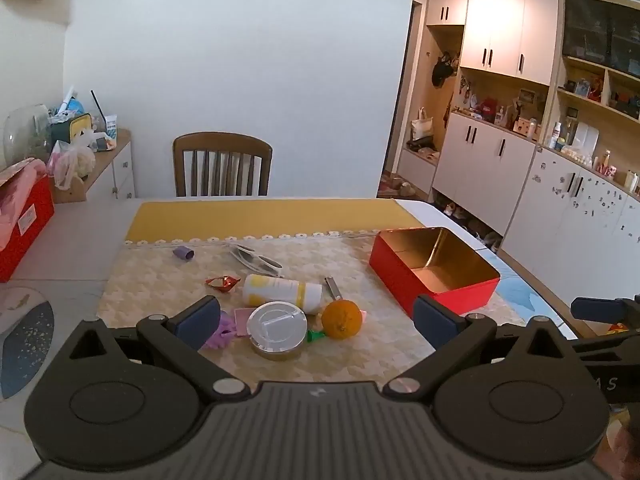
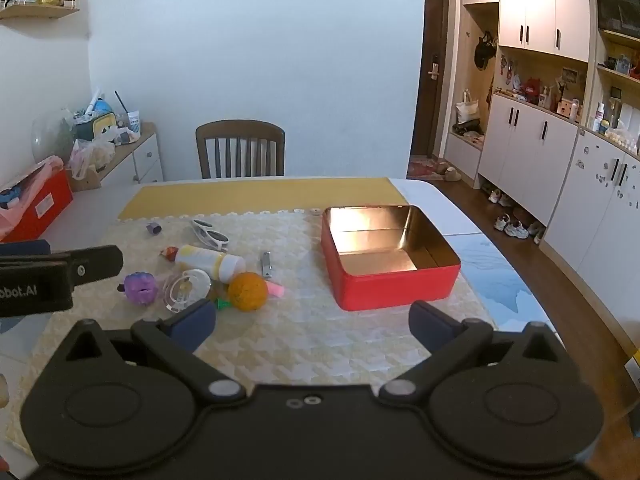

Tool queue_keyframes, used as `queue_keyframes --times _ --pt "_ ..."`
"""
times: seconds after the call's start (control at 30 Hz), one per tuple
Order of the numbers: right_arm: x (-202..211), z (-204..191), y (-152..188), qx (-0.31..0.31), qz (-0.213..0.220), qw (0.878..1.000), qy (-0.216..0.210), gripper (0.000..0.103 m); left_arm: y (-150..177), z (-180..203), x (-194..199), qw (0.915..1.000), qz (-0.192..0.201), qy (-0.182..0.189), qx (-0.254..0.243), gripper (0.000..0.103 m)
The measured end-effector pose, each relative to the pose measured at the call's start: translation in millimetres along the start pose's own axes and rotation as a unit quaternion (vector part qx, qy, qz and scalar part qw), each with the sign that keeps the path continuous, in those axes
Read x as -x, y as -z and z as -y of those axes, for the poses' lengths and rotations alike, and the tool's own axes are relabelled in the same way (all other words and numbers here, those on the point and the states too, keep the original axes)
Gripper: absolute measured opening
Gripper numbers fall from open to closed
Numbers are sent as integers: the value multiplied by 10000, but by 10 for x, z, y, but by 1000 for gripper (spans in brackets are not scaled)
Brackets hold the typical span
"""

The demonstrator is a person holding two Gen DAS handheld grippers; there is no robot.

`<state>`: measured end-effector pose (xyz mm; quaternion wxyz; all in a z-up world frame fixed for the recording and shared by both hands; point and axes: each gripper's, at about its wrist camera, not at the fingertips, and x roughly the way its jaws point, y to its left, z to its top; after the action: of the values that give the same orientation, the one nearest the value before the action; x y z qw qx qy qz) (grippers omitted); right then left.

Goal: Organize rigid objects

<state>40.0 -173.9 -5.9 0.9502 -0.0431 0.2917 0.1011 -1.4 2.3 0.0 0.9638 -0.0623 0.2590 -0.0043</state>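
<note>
The left gripper (image 1: 316, 322) hangs over the near edge of the counter (image 1: 60, 248) with its jaws spread wide apart and nothing between them, tilted down toward a cluster of small things on the pale woven mat (image 1: 312, 360). Just ahead of it, between the two fingers' lines, sits a round clear-lidded tin (image 1: 277, 330), and touching that on its far side lies a white and yellow bottle (image 1: 282, 294) on its side. Just right of the tin rests an orange (image 1: 342, 319), with a small green piece (image 1: 315, 336) at its near left. A purple toy (image 1: 218, 334) is half hidden behind the left finger. Farther out lie a red foil wrapper (image 1: 223, 282), nail clippers (image 1: 333, 288), a pair of sunglasses (image 1: 256, 261) and a small purple tube (image 1: 183, 253). Ahead and to the right of this gripper stands the open red tin box (image 1: 434, 272), gold inside and empty, well apart from the cluster.

The right gripper (image 2: 312, 322) is likewise spread wide with nothing held, over bare mat (image 2: 304, 340). The red tin box (image 2: 390, 258) stands just ahead of it, slightly to the right. The cluster lies ahead to its left: the orange (image 2: 248, 291) nearest, a pink strip (image 2: 275, 290) beside it, the clear-lidded tin (image 2: 186, 289), the purple toy (image 2: 139, 287), the bottle (image 2: 210, 262), the clippers (image 2: 267, 265) and the sunglasses (image 2: 210, 235). The left gripper's body shows at the left edge of this view. A wooden chair (image 2: 241, 148) stands at the counter's far side
</note>
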Motion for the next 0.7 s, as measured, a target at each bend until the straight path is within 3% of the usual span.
queue_keyframes --times 0.37,0.7 --pt "32 -20 12 -27 80 9999 -70 103 4 -5 3 10000 -35 56 -10 103" --pt "33 -42 3 -35 85 9999 -101 103 13 -62 -54 9997 -157 -156 127 103"
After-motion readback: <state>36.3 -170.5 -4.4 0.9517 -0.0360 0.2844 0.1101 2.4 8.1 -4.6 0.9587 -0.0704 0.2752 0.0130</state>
